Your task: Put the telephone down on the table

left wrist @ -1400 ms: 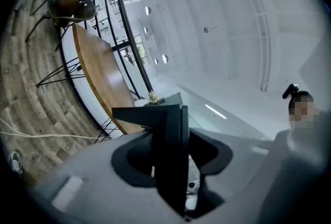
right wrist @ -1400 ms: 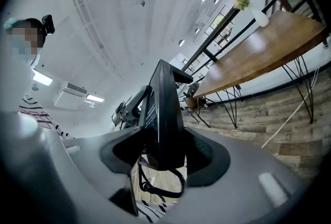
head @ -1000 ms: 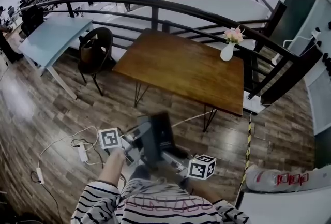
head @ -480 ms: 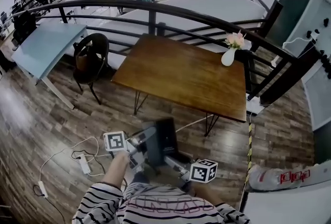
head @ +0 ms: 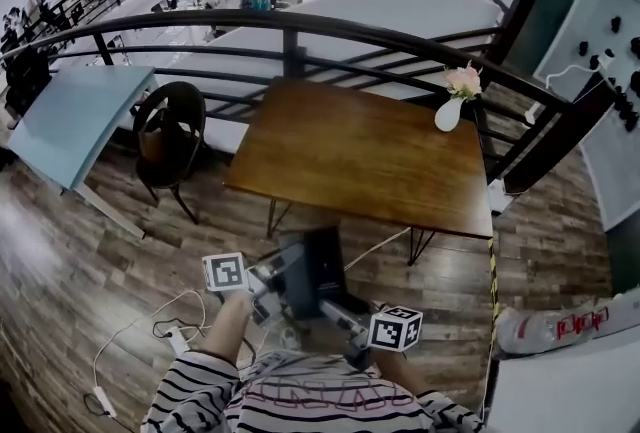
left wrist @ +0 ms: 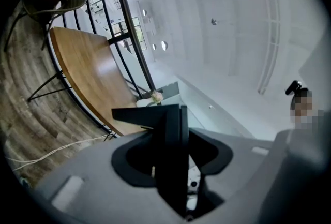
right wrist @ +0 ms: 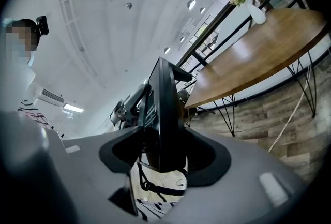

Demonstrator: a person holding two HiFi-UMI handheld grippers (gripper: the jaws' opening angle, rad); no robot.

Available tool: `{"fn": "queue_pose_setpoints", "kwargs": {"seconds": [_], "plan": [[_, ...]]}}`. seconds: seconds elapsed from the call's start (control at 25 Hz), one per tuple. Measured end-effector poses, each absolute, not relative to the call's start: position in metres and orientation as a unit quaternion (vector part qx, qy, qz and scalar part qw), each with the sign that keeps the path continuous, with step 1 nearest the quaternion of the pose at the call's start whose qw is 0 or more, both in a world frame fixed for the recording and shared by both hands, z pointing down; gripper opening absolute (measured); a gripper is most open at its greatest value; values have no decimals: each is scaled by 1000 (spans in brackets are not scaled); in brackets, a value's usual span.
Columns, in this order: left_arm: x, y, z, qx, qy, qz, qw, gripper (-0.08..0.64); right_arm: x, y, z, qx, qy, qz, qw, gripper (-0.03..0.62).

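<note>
A black desk telephone (head: pixel 310 269) hangs in the air in front of the person's striped shirt, held from both sides. My left gripper (head: pixel 280 283) is shut on its left edge, my right gripper (head: pixel 335 306) on its right. In the left gripper view the telephone (left wrist: pixel 171 130) stands as a dark slab pinched between the jaws of the left gripper (left wrist: pixel 173 168). The right gripper (right wrist: pixel 163 137) likewise clamps the telephone (right wrist: pixel 163 99), whose coiled cord dangles below. The brown wooden table (head: pixel 370 156) lies just ahead, its top bare apart from a vase.
A white vase with pink flowers (head: pixel 451 106) stands at the table's far right corner. A black railing (head: pixel 300 26) runs behind the table. A dark chair (head: pixel 165 136) and a light blue table (head: pixel 70 121) stand to the left. White cables (head: pixel 180 331) lie on the wooden floor.
The person has walked towards the wooden table, which now lies closer in the head view. Both grippers still hold the telephone in the same way.
</note>
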State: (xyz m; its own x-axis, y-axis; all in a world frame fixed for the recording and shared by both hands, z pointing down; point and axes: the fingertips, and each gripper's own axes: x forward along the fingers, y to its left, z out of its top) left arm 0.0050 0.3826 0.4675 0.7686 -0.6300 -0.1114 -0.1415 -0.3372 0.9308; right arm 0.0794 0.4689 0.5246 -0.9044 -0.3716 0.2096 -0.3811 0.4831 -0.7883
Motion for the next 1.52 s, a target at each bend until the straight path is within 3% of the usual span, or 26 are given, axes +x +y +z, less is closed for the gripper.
{"fn": "queue_pose_setpoints", "kwargs": {"seconds": [0.44,1.52], "plan": [[-44,322,484,776,-250,-237,528,179,33,410,536,224,-856,467,11,245],[4,27,500,766,-292,-247,517,179,87,107,553,170,-861,478,42,244]]}}
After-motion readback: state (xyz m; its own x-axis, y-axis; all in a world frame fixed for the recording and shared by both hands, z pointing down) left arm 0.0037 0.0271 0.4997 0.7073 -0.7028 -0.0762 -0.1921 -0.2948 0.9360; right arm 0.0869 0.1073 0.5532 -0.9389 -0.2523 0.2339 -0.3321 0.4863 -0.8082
